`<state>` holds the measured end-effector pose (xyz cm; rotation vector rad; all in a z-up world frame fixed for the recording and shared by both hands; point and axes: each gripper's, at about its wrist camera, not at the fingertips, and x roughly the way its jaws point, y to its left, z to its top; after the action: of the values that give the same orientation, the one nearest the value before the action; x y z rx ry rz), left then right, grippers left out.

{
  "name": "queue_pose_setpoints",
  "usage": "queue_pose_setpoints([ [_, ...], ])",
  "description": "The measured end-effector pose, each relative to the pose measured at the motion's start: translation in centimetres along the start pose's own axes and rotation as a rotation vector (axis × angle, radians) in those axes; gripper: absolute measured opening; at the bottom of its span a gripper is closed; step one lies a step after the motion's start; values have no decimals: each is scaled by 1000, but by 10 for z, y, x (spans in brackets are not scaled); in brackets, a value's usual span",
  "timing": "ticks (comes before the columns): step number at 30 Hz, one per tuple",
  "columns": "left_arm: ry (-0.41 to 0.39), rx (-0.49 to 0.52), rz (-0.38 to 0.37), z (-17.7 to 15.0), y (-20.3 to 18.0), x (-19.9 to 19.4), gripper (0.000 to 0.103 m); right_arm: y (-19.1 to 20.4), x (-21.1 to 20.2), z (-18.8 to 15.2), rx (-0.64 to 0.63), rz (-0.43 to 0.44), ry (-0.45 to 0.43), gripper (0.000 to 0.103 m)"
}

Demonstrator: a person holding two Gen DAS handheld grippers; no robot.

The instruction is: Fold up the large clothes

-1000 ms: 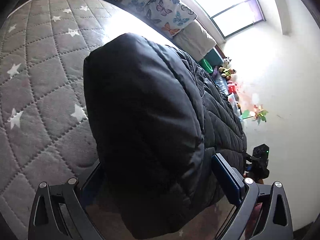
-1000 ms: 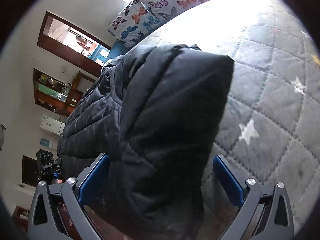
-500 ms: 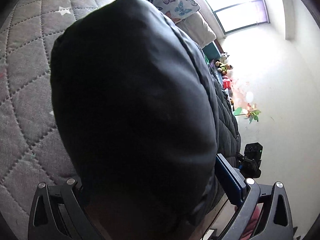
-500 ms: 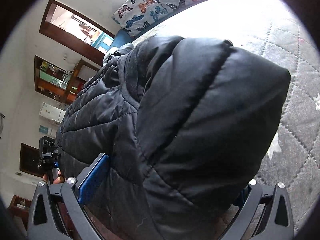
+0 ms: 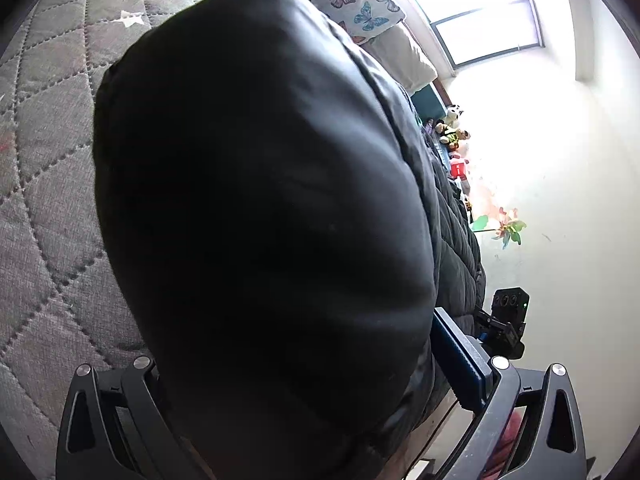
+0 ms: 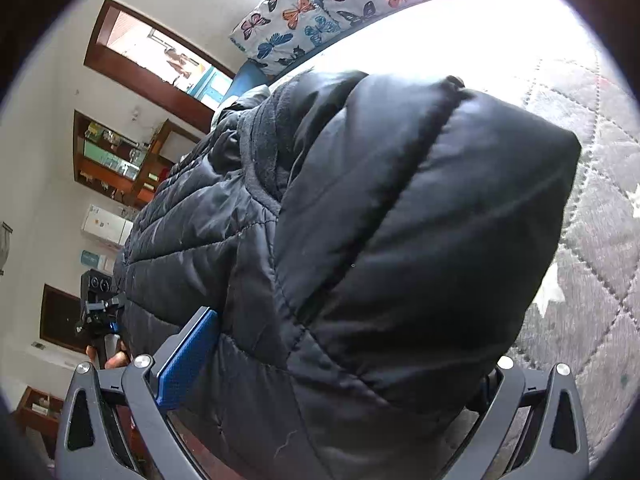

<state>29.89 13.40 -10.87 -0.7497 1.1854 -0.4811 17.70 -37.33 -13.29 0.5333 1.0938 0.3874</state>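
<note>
A black puffer jacket [image 5: 260,200] lies on a grey quilted bed cover with white stars [image 5: 48,160]. My left gripper [image 5: 304,340] is open, and a thick fold of the jacket bulges between its fingers. Its right blue pad [image 5: 460,364] shows; the left pad is hidden by the fabric. In the right wrist view the jacket [image 6: 380,240] likewise fills the open right gripper [image 6: 348,340]. There the left blue pad [image 6: 188,352] shows and the right one is covered. The jacket's grey inner collar [image 6: 264,152] is visible.
Butterfly-print pillows [image 6: 328,4] lie at the head of the bed, with a plain pillow [image 5: 400,60] beside them. Soft toys [image 5: 452,128] sit by the white wall. Wooden shelves [image 6: 116,160] stand beyond the bed. A hand [image 6: 116,360] holds the left gripper.
Both grippers have pushed forward onto the jacket's edge. The fold now sits deeper between the fingers and fills much more of each view. The fingers have stayed wide apart.
</note>
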Motion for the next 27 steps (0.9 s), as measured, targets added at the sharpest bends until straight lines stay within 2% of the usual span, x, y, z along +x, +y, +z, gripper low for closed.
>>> queue_pose_setpoints([
  [4,-16,8,27,4,-6,7,103,3,3,2,-5,4,13,103],
  [8,-48,58,74,5,-21,6,86,10,6,0,-25,21,1,103],
  [10,-70,103,121,7,-32,8,83,14,4,0,-51,25,-5,103],
  [15,-66,71,110,11,-24,17,84,9,2,2,-44,37,5,102],
  [23,-25,20,62,-16,-8,15,103,-4,3,7,-34,122,47,103],
  [25,-28,11,47,-12,-8,20,103,-2,6,8,-38,125,48,103],
  [27,-35,27,66,-10,-13,24,100,6,9,9,-51,95,51,103],
])
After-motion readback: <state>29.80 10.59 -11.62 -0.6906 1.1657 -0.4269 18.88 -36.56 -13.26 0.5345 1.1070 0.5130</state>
